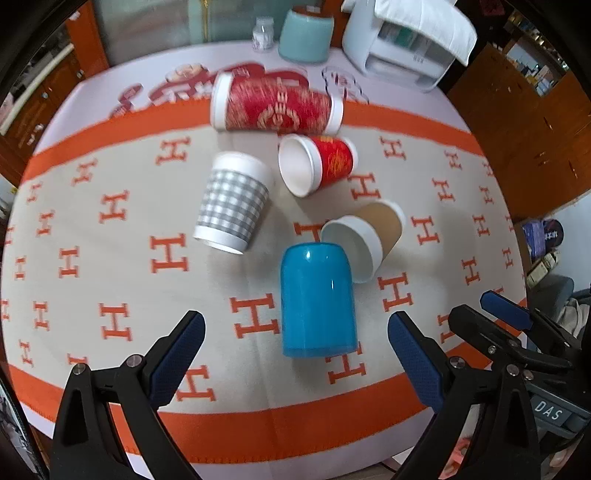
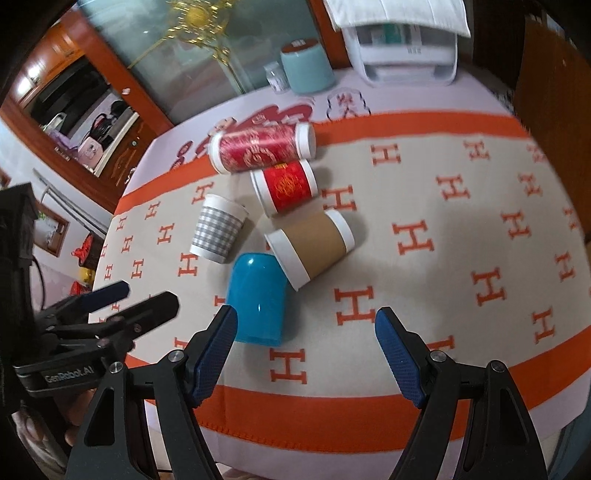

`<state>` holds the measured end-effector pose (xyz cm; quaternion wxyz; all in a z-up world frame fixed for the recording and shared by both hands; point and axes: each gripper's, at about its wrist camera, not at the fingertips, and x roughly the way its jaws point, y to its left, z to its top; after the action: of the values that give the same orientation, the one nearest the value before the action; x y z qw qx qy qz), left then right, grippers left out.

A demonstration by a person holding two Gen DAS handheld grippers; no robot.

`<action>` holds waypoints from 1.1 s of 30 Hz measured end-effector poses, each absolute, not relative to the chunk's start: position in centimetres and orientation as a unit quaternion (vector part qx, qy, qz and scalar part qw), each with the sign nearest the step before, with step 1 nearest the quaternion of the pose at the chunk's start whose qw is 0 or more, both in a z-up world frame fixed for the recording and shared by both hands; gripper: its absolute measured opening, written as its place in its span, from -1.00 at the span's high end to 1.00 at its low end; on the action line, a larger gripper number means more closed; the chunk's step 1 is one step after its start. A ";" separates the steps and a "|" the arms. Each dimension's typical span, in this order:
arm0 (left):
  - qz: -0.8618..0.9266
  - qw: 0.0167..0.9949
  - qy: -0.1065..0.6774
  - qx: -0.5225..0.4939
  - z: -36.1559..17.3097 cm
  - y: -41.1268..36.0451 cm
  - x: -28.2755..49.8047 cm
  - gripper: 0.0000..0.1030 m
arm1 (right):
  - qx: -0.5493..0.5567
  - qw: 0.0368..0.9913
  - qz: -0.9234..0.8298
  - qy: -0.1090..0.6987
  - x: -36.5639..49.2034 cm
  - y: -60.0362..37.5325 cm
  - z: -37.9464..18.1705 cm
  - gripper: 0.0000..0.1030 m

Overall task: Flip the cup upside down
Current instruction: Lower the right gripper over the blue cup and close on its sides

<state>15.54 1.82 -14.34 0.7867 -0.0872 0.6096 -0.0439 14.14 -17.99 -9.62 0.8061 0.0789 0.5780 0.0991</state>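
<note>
Several cups sit on the orange-and-beige H-patterned cloth (image 1: 110, 266). A blue cup (image 1: 316, 301) (image 2: 256, 299) stands upside down nearest me. A grey checked cup (image 1: 232, 201) (image 2: 218, 229) also stands upside down. A brown cup (image 1: 369, 236) (image 2: 310, 245), a short red cup (image 1: 321, 162) (image 2: 286, 186) and a tall red cup (image 1: 275, 103) (image 2: 260, 147) lie on their sides. My left gripper (image 1: 295, 358) is open and empty, just short of the blue cup. My right gripper (image 2: 306, 354) is open and empty, to the right of the blue cup.
At the back of the table stand a teal container (image 1: 306, 35) (image 2: 308, 66), a small white jar (image 1: 263, 35) and a white appliance (image 1: 406, 48) (image 2: 402, 48). The right gripper shows at the right of the left wrist view (image 1: 517, 325); wooden cabinets surround the table.
</note>
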 end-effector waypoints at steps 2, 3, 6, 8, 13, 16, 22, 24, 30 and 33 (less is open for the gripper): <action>-0.051 0.773 0.626 -0.093 -16.0 1.7 16.4 -0.90 | 0.085 0.801 0.095 0.585 14.6 -17.9 -11.1 -0.53; -0.052 0.766 0.633 -0.097 -16.7 1.6 16.7 -0.89 | 0.088 0.797 0.093 0.590 14.9 -18.0 -11.8 -0.51; -0.059 0.745 0.655 -0.111 -18.9 1.4 17.6 -0.81 | 0.106 0.781 0.089 0.609 15.6 -18.7 -13.9 -0.41; -0.060 0.734 0.666 -0.118 -20.0 1.4 18.2 -0.78 | 0.120 0.769 0.088 0.622 16.0 -19.2 -15.4 -0.32; -0.063 0.720 0.680 -0.127 -21.6 0.9 19.5 -0.75 | 0.130 0.752 0.081 0.641 16.2 -19.9 -18.1 -0.29; -0.068 0.711 0.689 -0.125 -22.2 0.4 20.2 -0.63 | 0.134 0.746 0.079 0.648 16.3 -20.0 -19.0 -0.29; -0.078 0.696 0.705 -0.112 -23.1 -0.7 21.2 -0.46 | 0.146 0.733 0.079 0.660 16.9 -20.1 -20.4 -0.29; -0.082 0.693 0.708 -0.108 -23.4 -1.2 21.4 -0.46 | 0.146 0.731 0.080 0.662 17.1 -20.0 -20.7 -0.29; -0.092 0.683 0.717 -0.104 -24.0 -2.1 21.9 -0.37 | 0.154 0.720 0.084 0.671 17.3 -19.6 -21.7 -0.29; -0.099 0.681 0.719 -0.099 -24.0 -2.6 22.1 -0.31 | 0.161 0.717 0.080 0.674 17.5 -19.7 -22.2 -0.29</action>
<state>22.12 -2.58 -24.01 0.6807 -0.0990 0.7191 -0.0986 17.51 -19.69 -22.22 0.7169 0.1614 0.6735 0.0798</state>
